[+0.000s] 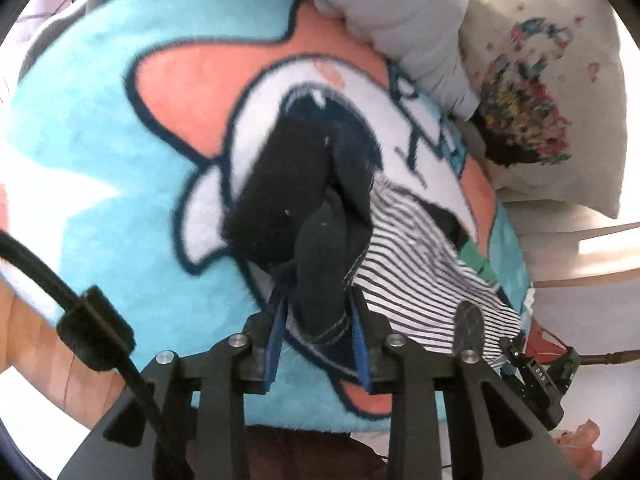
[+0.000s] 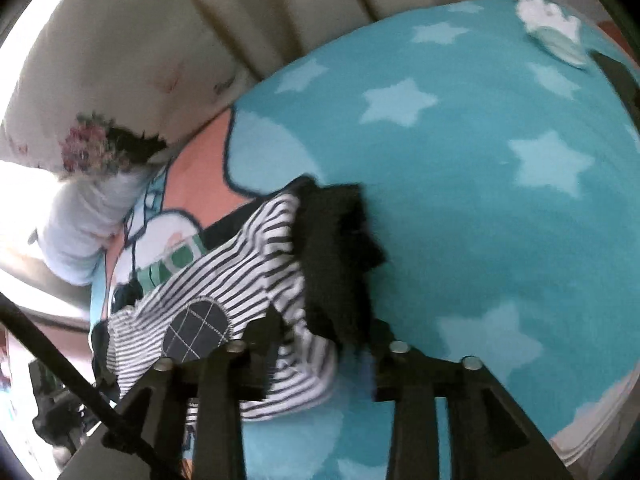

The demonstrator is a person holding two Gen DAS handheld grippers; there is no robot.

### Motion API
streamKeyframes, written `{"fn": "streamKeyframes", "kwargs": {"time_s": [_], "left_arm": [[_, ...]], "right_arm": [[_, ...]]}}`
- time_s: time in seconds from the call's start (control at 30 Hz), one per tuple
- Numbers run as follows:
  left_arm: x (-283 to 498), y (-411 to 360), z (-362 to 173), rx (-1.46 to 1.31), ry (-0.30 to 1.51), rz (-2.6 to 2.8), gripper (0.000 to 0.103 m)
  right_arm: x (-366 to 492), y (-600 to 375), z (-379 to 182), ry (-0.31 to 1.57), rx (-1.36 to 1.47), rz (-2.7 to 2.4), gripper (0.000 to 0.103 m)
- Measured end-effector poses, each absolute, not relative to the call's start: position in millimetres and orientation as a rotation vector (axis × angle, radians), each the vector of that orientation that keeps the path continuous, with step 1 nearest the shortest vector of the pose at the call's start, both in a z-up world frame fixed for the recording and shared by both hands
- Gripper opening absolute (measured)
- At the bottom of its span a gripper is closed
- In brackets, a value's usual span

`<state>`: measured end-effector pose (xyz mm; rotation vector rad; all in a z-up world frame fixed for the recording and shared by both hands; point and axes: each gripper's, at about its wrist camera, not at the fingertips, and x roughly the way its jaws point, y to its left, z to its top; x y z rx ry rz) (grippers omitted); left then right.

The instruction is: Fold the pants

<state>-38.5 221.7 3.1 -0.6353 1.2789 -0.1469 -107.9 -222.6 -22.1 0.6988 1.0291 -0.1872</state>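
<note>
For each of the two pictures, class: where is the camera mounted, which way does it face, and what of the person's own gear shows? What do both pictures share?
Left wrist view: sits on the left claw, looks steeply down along its fingers at the pants on the turquoise blanket; black fabric lies between its pads.
Right wrist view: sits on the right claw, looks down at the same garment; a cable crosses the lower left.
Shared: pants, blanket, floral pillow.

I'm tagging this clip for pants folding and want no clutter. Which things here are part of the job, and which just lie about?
Job: pants, striped with black cuffs; left gripper, closed on a black cuff; right gripper, with pants fabric between its fingers; turquoise blanket as folding surface.

Lying about: floral pillow; grey cushion.
</note>
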Motion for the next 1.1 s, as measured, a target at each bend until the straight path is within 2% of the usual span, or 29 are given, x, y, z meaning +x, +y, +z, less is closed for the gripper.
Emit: {"fn": "streamKeyframes", "kwargs": {"time_s": [0.23,0.43,0.6,0.63,0.67,0.77,0.97,1.1], "left_arm": [[-53.9,240.5,33.1,-0.678,1.222,-0.211,0.032],[-53.1,211.5,10.9,-0.743,1.335,-0.299,0.032],[-46.0,208.2,3.2,-0.718,1.353,-0.263,0.032],[-42.5,206.5,3.5,-0.700,1.346,-0.254,0.031],[-39.9,205.7,2.7,-0.688,1.345,-0.249,0.019],[-34.2,199.2,-1.1,-0.654,1.362,-0.249,0.008],[-33.5,193.4,13.3,-0.649,1.325,-0.309,0.005],[-28.3,197.8,22.5,-0.699,1.308,-0.314,0.005]], "right_arm": [[-143.2,-213.0,27.4,0.891,0.585,-0.227,0.051],[-130.4,-158.2,18.6,0.969,0.478,-0.110,0.051],[-134.7,-143.1,15.2,0.990,0.442,-0.076,0.051],[-135.8,-143.2,15.2,0.991,0.445,-0.078,0.051],[-137.4,-143.9,15.8,0.992,0.448,-0.078,0.051],[-137.6,-143.0,15.9,0.995,0.449,-0.077,0.051],[-132.3,-121.6,21.5,0.994,0.398,0.034,0.051],[-123.3,-87.2,18.0,1.024,0.339,0.210,0.056]]}}
